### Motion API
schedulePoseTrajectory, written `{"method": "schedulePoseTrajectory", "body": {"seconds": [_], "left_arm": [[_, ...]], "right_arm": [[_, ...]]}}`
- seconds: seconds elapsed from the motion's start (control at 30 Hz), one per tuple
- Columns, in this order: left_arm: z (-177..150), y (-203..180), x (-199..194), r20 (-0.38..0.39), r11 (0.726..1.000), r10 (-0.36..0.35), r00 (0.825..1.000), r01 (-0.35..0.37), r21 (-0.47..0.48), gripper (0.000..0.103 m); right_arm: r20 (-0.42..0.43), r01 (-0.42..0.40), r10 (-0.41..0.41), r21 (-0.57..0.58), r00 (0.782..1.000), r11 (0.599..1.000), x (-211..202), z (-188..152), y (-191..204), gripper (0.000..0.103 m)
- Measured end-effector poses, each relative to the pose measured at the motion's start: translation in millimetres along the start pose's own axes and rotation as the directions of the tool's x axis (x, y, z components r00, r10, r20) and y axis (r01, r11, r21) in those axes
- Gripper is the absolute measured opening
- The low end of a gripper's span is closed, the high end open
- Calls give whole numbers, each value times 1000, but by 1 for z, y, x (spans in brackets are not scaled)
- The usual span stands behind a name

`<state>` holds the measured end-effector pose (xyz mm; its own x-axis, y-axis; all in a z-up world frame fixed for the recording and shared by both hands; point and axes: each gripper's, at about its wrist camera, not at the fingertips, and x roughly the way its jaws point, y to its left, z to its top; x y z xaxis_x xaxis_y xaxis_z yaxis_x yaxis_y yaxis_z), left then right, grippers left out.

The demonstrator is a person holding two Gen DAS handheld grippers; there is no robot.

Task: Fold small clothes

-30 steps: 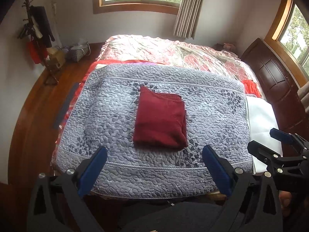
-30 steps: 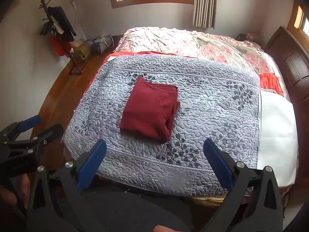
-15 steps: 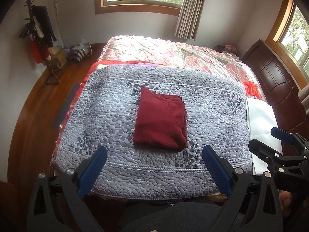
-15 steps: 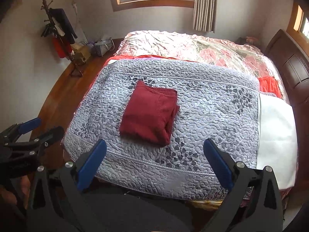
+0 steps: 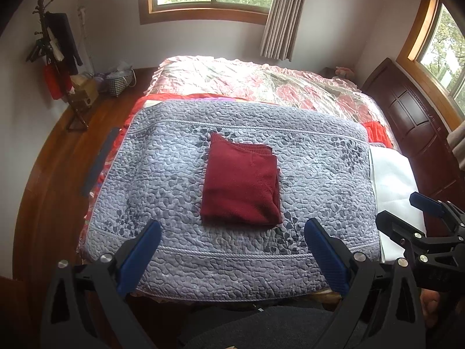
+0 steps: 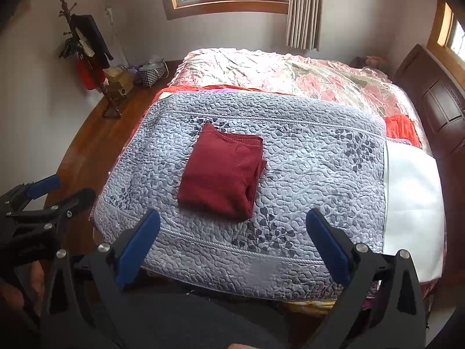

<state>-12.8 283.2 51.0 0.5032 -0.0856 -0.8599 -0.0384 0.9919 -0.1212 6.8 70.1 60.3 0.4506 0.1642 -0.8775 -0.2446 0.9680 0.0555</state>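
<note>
Garment status: dark red knitted garment (image 5: 241, 183), folded into a compact rectangle, lies near the middle of the grey-blue quilted floral bedspread (image 5: 162, 174), well apart from every edge. Judged from its tidy shape, folding looks done or nearly so.

Left tongs (image 5: 232, 250): blue-padded jaws spread wide, holding nothing, hovering above the near edge of the bedspread. Right tongs (image 6: 232, 244): same, jaws wide apart and empty, off the cloth. Each is also visible at the side of the other's view.

Orientation: long axis runs near to far. Ribbed band lies along the far short edge, so that end points toward the far window; one corner pokes out at far left. Stacked layer edges show on the right side, most clearly in the right wrist view; left side is the smooth fold.

Risks, as judgement:
- Right-side layers look loose and slightly bulged; any drag from that side could slide them apart and undo the fold.
- A pinch on the top layer alone would peel it open on lifting.
- Quilted texture may catch the knit and skew the stack if it is pushed rather than lifted.
</note>
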Motion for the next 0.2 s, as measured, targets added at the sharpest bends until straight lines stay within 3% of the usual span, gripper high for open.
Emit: {"method": "schedulePoseTrajectory", "body": {"seconds": [0.2], "left_arm": [[-1, -2, -1, -1, 1000, -4, 1000, 4, 9, 99]], "right_arm": [[-11, -1, 1, 3, 1000, 1000, 0, -2, 1, 100]]}}
